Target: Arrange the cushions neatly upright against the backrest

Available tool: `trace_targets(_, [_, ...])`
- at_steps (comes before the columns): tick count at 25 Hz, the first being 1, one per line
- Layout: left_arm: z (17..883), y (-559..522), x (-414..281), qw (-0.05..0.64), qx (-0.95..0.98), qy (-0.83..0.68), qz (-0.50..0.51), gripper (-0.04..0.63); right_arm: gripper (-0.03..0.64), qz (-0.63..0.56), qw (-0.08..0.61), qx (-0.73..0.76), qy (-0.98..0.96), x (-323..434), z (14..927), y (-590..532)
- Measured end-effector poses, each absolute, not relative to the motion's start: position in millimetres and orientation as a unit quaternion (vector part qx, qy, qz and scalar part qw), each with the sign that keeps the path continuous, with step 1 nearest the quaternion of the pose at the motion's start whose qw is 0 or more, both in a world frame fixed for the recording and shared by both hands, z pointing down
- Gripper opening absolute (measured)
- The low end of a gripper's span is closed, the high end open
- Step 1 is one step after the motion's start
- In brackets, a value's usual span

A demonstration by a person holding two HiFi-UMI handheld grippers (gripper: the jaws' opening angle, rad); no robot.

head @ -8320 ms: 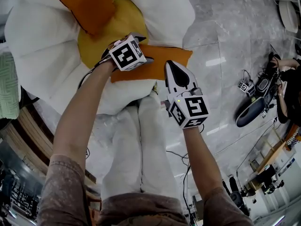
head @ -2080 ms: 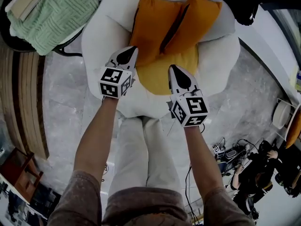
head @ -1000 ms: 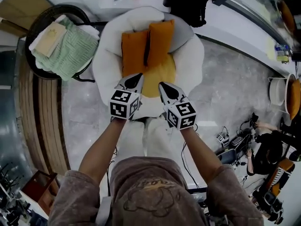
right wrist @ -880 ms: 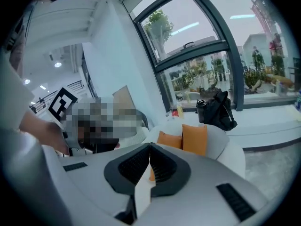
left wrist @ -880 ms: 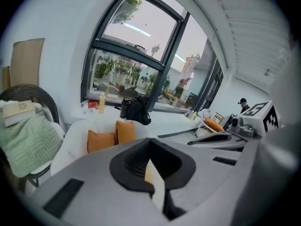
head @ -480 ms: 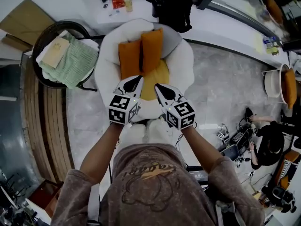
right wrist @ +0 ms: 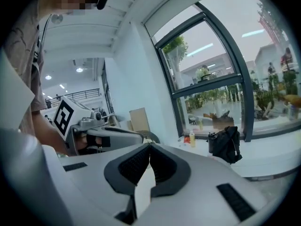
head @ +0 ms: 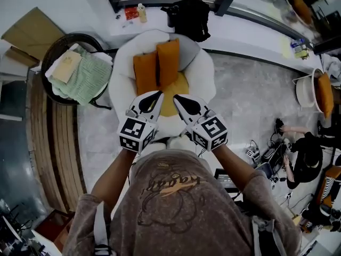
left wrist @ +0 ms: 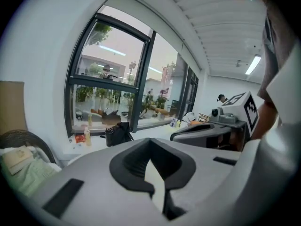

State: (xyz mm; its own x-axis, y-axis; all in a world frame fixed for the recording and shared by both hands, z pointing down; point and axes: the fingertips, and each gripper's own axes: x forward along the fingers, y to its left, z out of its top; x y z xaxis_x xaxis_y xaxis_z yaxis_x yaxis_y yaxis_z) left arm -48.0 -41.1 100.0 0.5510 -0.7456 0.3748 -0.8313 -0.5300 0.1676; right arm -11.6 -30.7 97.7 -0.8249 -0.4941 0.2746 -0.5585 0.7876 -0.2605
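- Left gripper [left wrist: 149, 144]: fingers pressed together, nothing between them. Right gripper [right wrist: 149, 149]: the same.
- Head view only: two orange cushions [head: 168, 63] stand upright, side by side, against the backrest of the white chair [head: 121, 84], beyond both grippers.
- Gripper views show instead a window [left wrist: 113, 84] and a black bag [right wrist: 225, 144].
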Motion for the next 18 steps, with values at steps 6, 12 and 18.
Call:
trace_targets(6, [58.5, -19.2, -40.7, 0.132, 0.88, -0.442, 0.111, 0.005, 0.019, 0.14, 0.07, 0.283, -0.946, 0.7, 47.9, -18.2])
trace_targets(12, [30.5, -10.1, -34.5, 0.095, 0.898, -0.419, 0.099, 0.005, 0.019, 0.109, 0.064, 0.27, -0.954, 6.2, 22.3, -12.7])
trace_targets(18, [20.3, -3.2, -27.9, 0.086, 0.911, -0.394, 0.09, 0.005, 0.019, 0.092, 0.054, 0.248, -0.963, 4.8, 5.5, -6.6])
